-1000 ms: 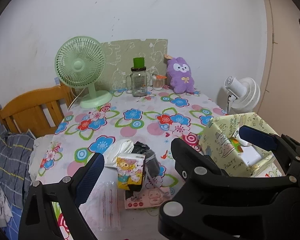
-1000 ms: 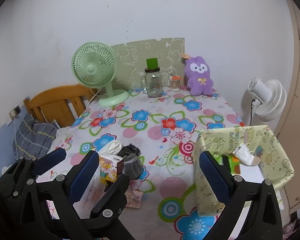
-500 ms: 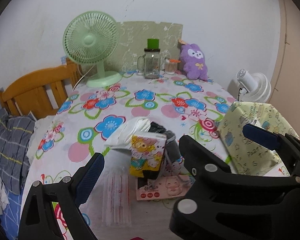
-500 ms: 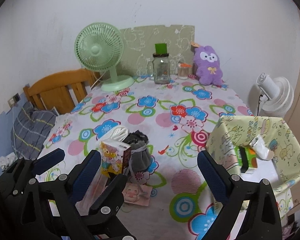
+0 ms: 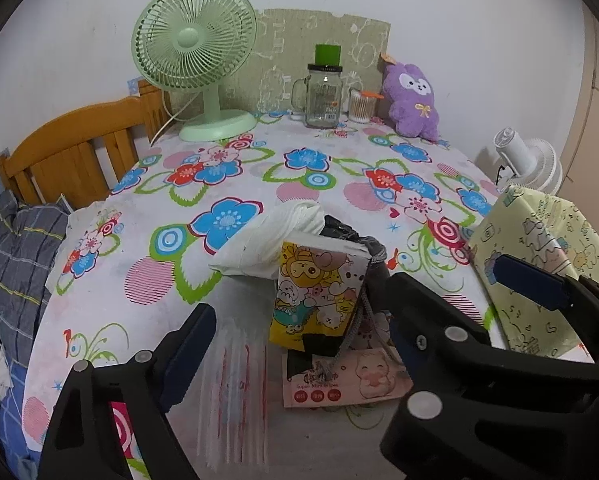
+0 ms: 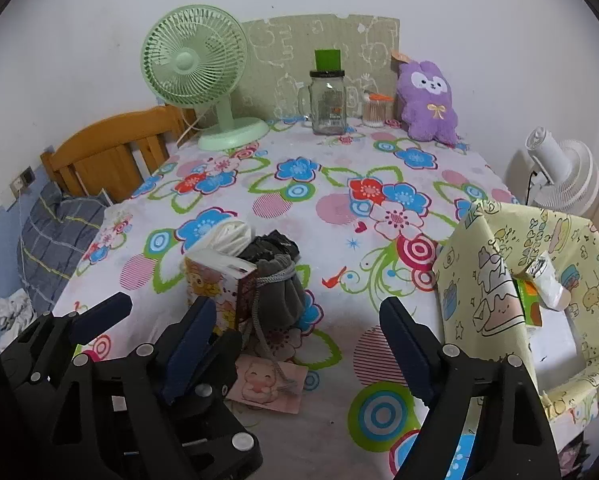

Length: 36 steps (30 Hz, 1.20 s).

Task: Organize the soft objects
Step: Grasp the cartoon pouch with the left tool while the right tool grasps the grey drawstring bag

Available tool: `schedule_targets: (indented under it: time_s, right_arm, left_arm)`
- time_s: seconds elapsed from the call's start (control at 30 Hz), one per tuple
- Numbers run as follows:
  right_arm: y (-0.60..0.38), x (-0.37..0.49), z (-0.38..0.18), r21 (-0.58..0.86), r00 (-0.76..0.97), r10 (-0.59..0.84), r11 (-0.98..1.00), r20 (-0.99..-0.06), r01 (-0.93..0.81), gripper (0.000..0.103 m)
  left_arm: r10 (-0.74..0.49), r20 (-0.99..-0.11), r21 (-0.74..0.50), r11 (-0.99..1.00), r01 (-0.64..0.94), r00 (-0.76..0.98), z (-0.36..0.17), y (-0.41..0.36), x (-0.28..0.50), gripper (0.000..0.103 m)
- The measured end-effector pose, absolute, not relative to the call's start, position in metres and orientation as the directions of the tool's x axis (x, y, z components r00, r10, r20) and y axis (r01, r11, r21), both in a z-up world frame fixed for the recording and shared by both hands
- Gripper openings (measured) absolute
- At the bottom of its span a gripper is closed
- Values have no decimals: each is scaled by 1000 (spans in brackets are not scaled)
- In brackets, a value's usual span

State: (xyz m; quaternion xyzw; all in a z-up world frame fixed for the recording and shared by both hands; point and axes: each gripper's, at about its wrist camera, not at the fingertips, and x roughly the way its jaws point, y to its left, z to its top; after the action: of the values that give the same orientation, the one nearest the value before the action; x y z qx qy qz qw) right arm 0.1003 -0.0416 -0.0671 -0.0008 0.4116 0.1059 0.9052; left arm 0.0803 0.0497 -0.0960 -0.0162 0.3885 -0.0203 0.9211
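A pile of soft goods lies near the front of the floral table (image 5: 299, 184): a cartoon tissue pack (image 5: 317, 290) standing upright, a white folded cloth (image 5: 271, 236) behind it, a grey drawstring pouch (image 6: 277, 292), a pink wet-wipes pack (image 5: 347, 380) and a clear plastic packet (image 5: 235, 392). My left gripper (image 5: 355, 304) is open and empty, just before the tissue pack. My right gripper (image 6: 299, 332) is open and empty, with the left gripper showing at its lower left. A yellow fabric bin (image 6: 539, 280) at the right holds a few items.
At the table's far edge stand a green fan (image 5: 195, 60), a glass mug jar (image 5: 323, 96), a cotton-swab jar (image 5: 359, 106) and a purple plush toy (image 5: 411, 100). A wooden bed frame (image 5: 71, 156) is left of the table. A white fan (image 6: 559, 176) stands at the right.
Both grippers have moved forward and lower toward the pile; the tissue pack looms larger between the left gripper's fingers. Nothing has been grasped.
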Motion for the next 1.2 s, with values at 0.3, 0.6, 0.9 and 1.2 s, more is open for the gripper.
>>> schedule_targets:
  time_s: [0.3, 0.6, 0.9, 1.2]
  right_arm:
    - [-46, 112, -77, 89, 621, 172, 983, -764, -164, 86]
    - [-42, 120, -87, 100, 591, 185, 980, -785, -175, 86]
    - [-32, 132, -97, 117, 573, 208, 974, -793, -191, 86]
    - [-21, 144, -110, 138, 539, 232, 968, -810, -209, 69]
  left_arm:
    - [-76, -729, -70, 997, 36, 680, -105, 49, 95, 77]
    - [-56, -750, -64, 998, 13, 659, -112, 54, 101, 53]
    - [-56, -758, -71, 997, 3, 650, -115, 61, 102, 52]
    - [-75, -774, -91, 996, 7, 629, -123, 63, 110, 51]
